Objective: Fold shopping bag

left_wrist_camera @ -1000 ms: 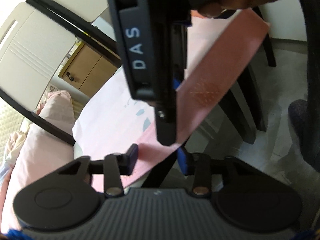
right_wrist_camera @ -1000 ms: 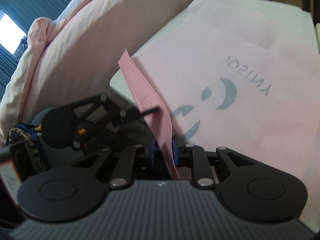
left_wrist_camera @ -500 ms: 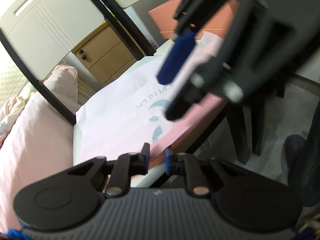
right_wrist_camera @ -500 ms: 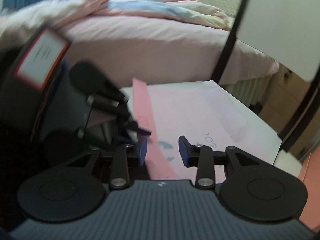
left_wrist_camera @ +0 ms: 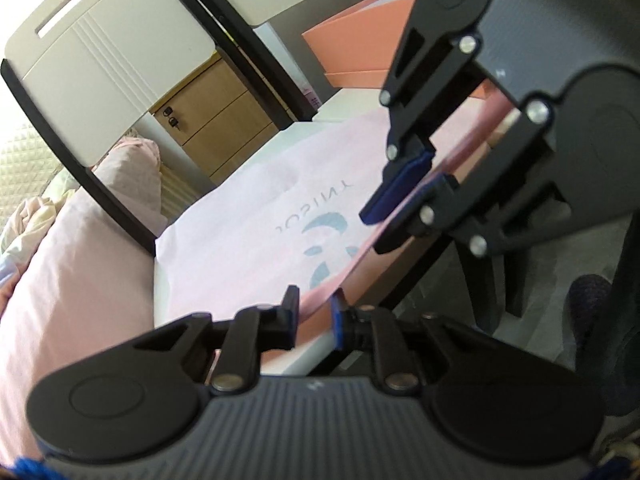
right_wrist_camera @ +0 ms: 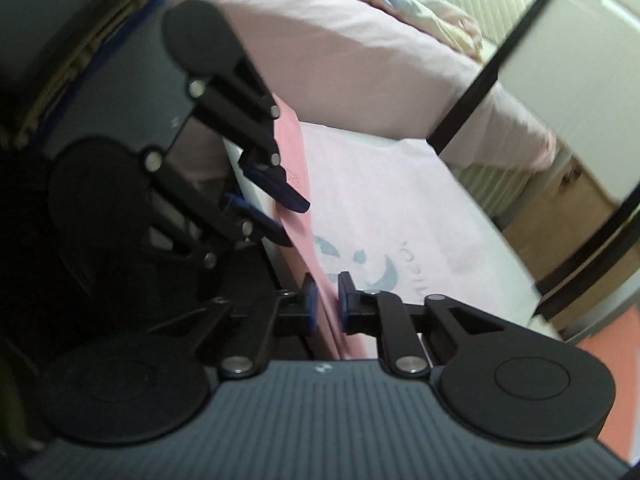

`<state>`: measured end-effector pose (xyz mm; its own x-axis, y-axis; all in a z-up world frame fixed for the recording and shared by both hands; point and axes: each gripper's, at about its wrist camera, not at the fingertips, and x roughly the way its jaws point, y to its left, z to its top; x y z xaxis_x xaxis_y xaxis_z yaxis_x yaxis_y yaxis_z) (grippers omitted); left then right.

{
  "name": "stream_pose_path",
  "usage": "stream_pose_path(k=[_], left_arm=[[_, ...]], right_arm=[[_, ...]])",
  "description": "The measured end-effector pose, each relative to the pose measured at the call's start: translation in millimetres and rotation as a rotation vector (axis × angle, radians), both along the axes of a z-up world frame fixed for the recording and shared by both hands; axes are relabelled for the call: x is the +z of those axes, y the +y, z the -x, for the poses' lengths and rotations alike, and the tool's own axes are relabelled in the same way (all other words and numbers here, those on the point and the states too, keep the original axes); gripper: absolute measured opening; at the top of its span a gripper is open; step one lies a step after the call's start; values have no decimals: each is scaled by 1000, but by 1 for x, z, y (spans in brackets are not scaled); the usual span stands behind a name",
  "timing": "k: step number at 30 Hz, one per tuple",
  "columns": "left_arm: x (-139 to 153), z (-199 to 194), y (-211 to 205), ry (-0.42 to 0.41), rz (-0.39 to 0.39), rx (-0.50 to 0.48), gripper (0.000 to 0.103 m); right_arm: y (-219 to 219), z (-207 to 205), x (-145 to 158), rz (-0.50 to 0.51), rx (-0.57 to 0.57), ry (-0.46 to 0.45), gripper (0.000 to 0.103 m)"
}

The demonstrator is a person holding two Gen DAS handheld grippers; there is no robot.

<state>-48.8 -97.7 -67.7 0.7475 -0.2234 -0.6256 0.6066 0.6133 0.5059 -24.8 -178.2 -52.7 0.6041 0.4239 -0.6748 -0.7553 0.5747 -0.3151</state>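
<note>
- Pink shopping bag (left_wrist_camera: 256, 216) lies flat on a white table (left_wrist_camera: 160, 284), its printed logo and lettering facing up and reading mirrored from the left wrist view.
- A darker pink strap (right_wrist_camera: 298, 200) of the bag runs along the table's near edge, raised off the surface between the two tools.
- Left gripper (left_wrist_camera: 315, 312) sits at the table's corner with the strap passing between its blue-padded fingers; the jaws stand narrow and are opening, and I cannot see the pads pressing the cloth.
- Right gripper (right_wrist_camera: 325, 300) has its fingers drawn close with the strap running up through the small gap; in the left wrist view the same tool (left_wrist_camera: 404, 196) appears pinched onto the strap further along.
- From the right wrist view the left tool (right_wrist_camera: 276, 216) shows at the far end of the strap, its tips on either side of the cloth.
- A bed with pink bedding (left_wrist_camera: 72, 280) stands just beside the table.
- A salmon box (left_wrist_camera: 356, 52) rests at the table's far end, and a wooden drawer cabinet (left_wrist_camera: 208, 120) stands beyond.
</note>
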Motion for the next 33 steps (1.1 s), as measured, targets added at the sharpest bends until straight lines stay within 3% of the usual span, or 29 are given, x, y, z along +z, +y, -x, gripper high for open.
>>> stream_pose_path(k=[5,11,13,16,17,19,24,27,33], left_arm=[[7,-4,12,37,59,-36,43],[12,-7,17,113,90,-119,49],[17,-12,20,162,126,-129,46],[25,-30,27,236,167,-111,21],[29,-39,30,267,187,-92,18],[35,-59,38,349,235,-59,15],[30,-102,38,515,244,4,11],[27,-120,32,558,222,46,10],[27,-148,33,627,223,35,10]], right_arm=[[-17,-15,8,-124,12,161,9],[-57,-38,12,-268,64,337,9],[-70,-50,12,-305,49,374,9],[-84,-64,13,-366,27,407,10],[-88,-68,13,-386,21,416,10],[-92,-76,11,-432,5,440,10],[-97,-103,-2,-504,-128,503,17],[-104,-107,-1,-523,-228,476,22],[-82,-70,14,-417,-238,244,23]])
